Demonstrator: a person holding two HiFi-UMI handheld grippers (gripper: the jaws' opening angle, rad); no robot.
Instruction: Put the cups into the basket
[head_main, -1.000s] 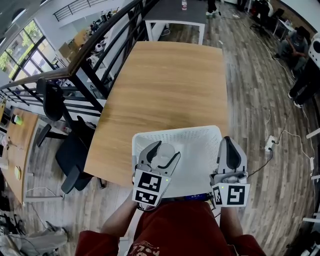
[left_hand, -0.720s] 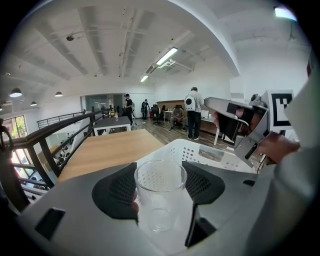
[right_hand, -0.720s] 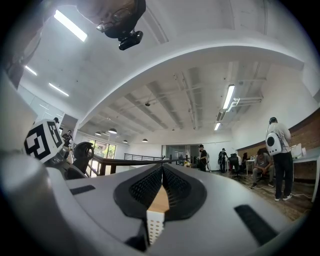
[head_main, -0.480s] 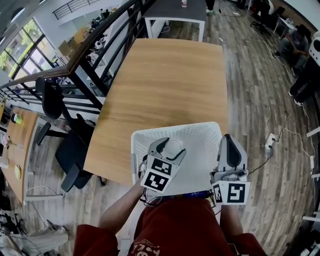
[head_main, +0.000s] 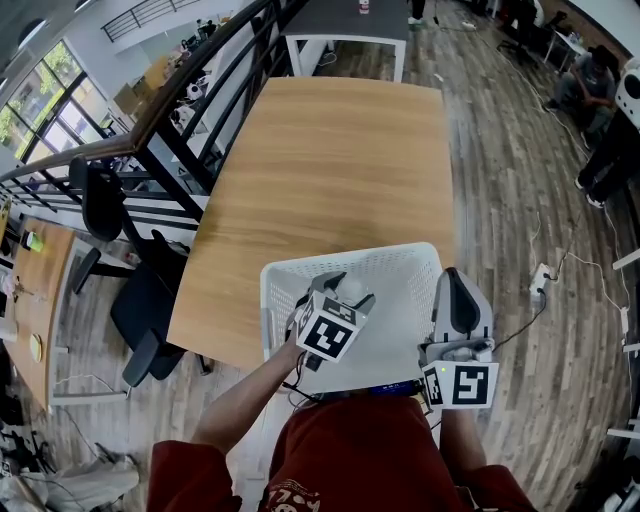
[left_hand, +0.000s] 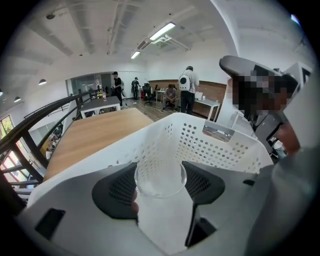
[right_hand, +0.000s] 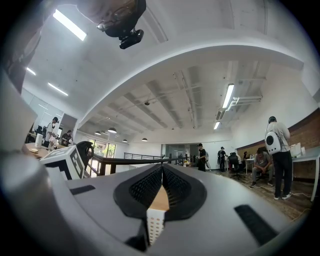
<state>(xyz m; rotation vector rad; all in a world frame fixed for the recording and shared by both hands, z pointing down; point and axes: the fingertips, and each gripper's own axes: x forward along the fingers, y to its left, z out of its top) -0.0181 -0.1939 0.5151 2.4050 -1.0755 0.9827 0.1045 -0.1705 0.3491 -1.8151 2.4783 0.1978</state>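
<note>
A clear plastic cup (left_hand: 160, 179) sits between the pads of my left gripper (left_hand: 159, 184), which is shut on it. In the head view that gripper (head_main: 345, 292) tilts down over the inside of the white perforated basket (head_main: 352, 256), and the cup (head_main: 351, 290) shows pale at its tip. The basket's holed wall (left_hand: 220, 146) rises just beyond the cup. My right gripper (head_main: 455, 288) hangs at the basket's right edge, about level, and in its own view the jaws (right_hand: 161, 170) meet with nothing between them.
The basket stands at the near end of a long wooden table (head_main: 330, 160). A black railing (head_main: 190, 110) and an office chair (head_main: 140, 290) lie to the left. Several people (left_hand: 187, 95) stand far off across the room.
My left gripper has sunk and tipped forward into the basket, still holding the cup. The right gripper has kept still.
</note>
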